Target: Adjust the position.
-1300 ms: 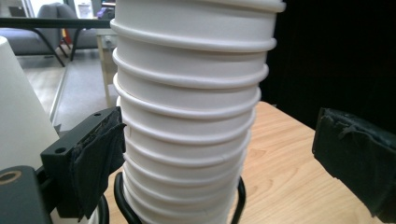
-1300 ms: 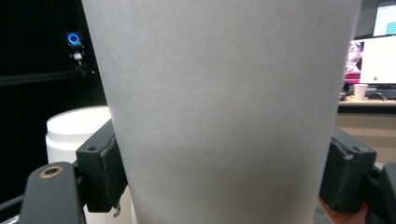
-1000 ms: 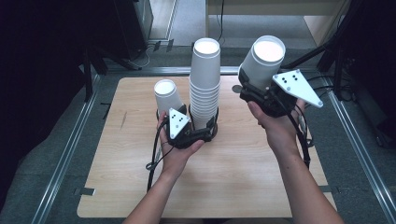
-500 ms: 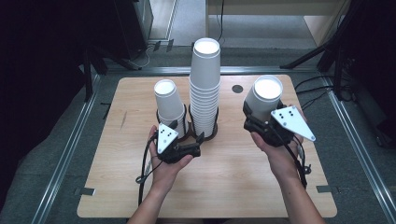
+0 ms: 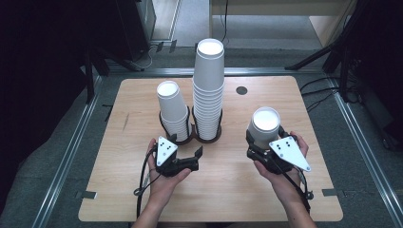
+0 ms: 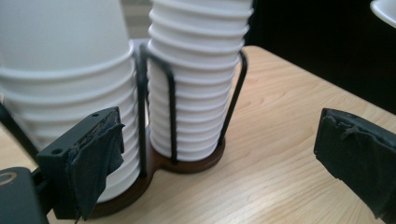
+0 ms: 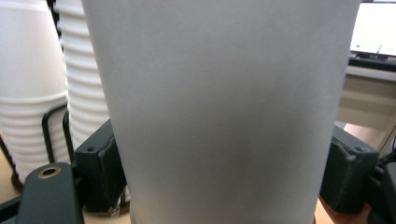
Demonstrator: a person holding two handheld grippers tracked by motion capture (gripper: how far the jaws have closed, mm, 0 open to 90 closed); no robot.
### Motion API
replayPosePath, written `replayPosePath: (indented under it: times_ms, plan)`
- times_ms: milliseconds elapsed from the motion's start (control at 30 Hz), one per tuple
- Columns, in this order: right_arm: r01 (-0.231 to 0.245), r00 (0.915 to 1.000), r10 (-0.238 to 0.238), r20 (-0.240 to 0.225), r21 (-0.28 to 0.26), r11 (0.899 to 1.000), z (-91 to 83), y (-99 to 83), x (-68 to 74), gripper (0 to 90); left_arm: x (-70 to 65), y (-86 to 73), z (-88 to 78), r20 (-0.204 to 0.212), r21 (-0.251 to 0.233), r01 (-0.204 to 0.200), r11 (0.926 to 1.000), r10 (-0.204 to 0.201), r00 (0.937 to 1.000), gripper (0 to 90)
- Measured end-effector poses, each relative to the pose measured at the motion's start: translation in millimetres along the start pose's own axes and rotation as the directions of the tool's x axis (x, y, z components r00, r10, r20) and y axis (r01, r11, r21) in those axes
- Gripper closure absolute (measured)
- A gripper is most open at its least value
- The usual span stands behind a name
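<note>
Right gripper [image 5: 260,145]: held in the person's right hand above the right half of the tabletop [image 5: 228,199]; the high view shows it low over the wood.
Right fingers [image 7: 100,168]: one on each side of a single white paper cup [image 5: 264,127], pads against its wall, pinching it; the jaws have just been easing wider with the cup between them.
Held cup: upright, mouth up, well to the right of the cup holder; whether its base touches the wood cannot be told.
Left gripper [image 5: 190,160]: in the person's left hand, just in front of the holder, pointing toward the stacks.
Left fingers [image 6: 95,158]: spread wide, with nothing between them; in the left gripper view one pad sits close in front of the short stack, and whether it touches cannot be told.
Short stack [image 5: 172,110]: nested white cups in the left ring of the holder.
Tall stack [image 5: 208,90]: nested white cups in the right ring, rising well above the short one.
Cup holder [image 6: 187,164]: dark round bases with black wire uprights, standing on the tabletop near its middle.
</note>
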State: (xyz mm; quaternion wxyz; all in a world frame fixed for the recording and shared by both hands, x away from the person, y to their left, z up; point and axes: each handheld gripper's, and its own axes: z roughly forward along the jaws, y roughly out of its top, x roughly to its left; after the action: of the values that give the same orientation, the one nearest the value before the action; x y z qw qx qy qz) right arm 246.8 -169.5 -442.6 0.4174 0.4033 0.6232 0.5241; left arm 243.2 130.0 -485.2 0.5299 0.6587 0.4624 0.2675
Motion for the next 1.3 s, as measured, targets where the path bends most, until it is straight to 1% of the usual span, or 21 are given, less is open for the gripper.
replayPosePath:
  times_ms: [100,200,333,367,433,633,667,700,867,900,933,967,1000,1033,1067,1100,1133,1167,1200,1267,1300]
  plan:
    - [0.016,0.9999,-0.016,-0.006,0.014,1.000,-2.6,-7.8,2.6,17.4,0.8,-2.8,-0.7,-0.016,-0.006,0.003,1.0000,-0.004,0.9999,1.5]
    - [0.057,0.9982,-0.056,-0.021,0.050,0.997,-4.5,-19.1,9.8,17.3,1.9,-8.9,-1.6,-0.004,0.002,0.010,1.0000,-0.010,0.9999,1.5]
    - [0.079,0.9966,-0.077,-0.029,0.056,0.995,-6.1,-24.8,14.4,17.4,1.5,-14.1,-3.0,0.016,0.014,0.022,0.9997,-0.022,0.9996,1.5]
    - [0.138,0.9904,-0.137,-0.021,0.069,0.988,-6.4,-32.5,19.7,17.3,1.5,-15.1,-3.6,0.020,0.020,0.017,0.9997,-0.017,0.9997,1.5]
    - [0.179,0.9839,-0.177,-0.024,0.081,0.981,-6.2,-39.6,23.5,17.3,3.1,-15.9,-4.9,0.048,0.021,0.030,0.9993,-0.031,0.9984,1.5]
    - [0.235,0.9719,-0.233,-0.036,0.102,0.967,-4.7,-53.1,28.8,17.3,6.9,-13.7,-8.4,0.056,0.002,0.045,0.9990,-0.045,0.9974,1.5]
    - [0.262,0.9649,-0.259,-0.041,0.107,0.959,-3.1,-57.9,31.0,17.3,7.1,-13.5,-8.8,0.056,0.003,0.038,0.9993,-0.038,0.9977,1.5]
    - [0.262,0.9649,-0.259,-0.041,0.107,0.959,-3.1,-57.9,31.0,17.3,7.1,-13.5,-8.8,0.056,0.003,0.038,0.9993,-0.038,0.9977,1.5]
    - [0.308,0.9513,-0.305,-0.044,0.117,0.944,0.2,-65.7,36.4,17.1,7.0,-12.0,-8.6,0.068,0.004,0.025,0.9997,-0.025,0.9974,1.5]
    - [0.333,0.9431,-0.330,-0.040,0.115,0.936,0.8,-66.9,37.3,17.0,7.0,-11.8,-8.4,0.074,0.005,0.024,0.9997,-0.024,0.9970,1.5]
    - [0.375,0.9268,-0.374,-0.034,0.112,0.920,1.4,-69.3,39.2,16.9,6.3,-12.0,-7.8,0.087,0.006,0.020,0.9998,-0.020,0.9960,1.5]
    - [0.398,0.9173,-0.397,-0.027,0.113,0.911,1.6,-70.6,40.5,16.9,6.3,-12.0,-7.8,0.087,0.006,0.020,0.9998,-0.020,0.9960,1.5]
    - [0.413,0.9107,-0.412,-0.026,0.110,0.904,2.0,-71.1,40.8,16.9,4.9,-12.4,-6.8,0.103,0.010,0.015,0.9998,-0.016,0.9946,1.5]
    - [0.413,0.9107,-0.412,-0.026,0.110,0.904,2.0,-71.1,40.8,16.9,4.9,-12.4,-6.8,0.103,0.010,0.015,0.9998,-0.016,0.9946,1.5]
    - [0.435,0.8999,-0.436,-0.021,0.111,0.894,2.4,-72.0,42.4,16.8,3.7,-12.7,-6.0,0.119,0.015,0.007,0.9999,-0.008,0.9929,1.5]
    - [0.446,0.8946,-0.446,-0.021,0.108,0.889,2.7,-72.3,42.7,16.8,3.7,-12.7,-6.0,0.119,0.015,0.007,0.9999,-0.008,0.9929,1.5]
    - [0.461,0.8867,-0.462,-0.018,0.109,0.881,2.8,-72.9,43.7,16.8,1.9,-13.1,-5.1,0.141,0.021,0.000,0.9998,-0.003,0.9900,1.5]
    - [0.461,0.8867,-0.462,-0.018,0.109,0.881,2.8,-72.9,43.7,16.8,1.9,-13.1,-5.1,0.141,0.021,0.000,0.9998,-0.003,0.9900,1.5]
    - [0.488,0.8718,-0.490,-0.012,0.102,0.867,3.7,-73.8,44.8,16.8,1.1,-13.2,-4.9,0.152,0.026,-0.003,0.9997,-0.001,0.9884,1.5]
    - [0.495,0.8680,-0.497,-0.010,0.104,0.863,3.7,-74.4,45.8,16.7,-1.0,-13.0,-4.2,0.181,0.030,-0.007,0.9995,0.001,0.9834,1.5]
    - [0.506,0.8614,-0.508,-0.010,0.104,0.856,3.9,-74.9,46.5,16.7,-2.3,-13.0,-3.8,0.189,0.029,-0.014,0.9995,0.009,0.9819,1.5]
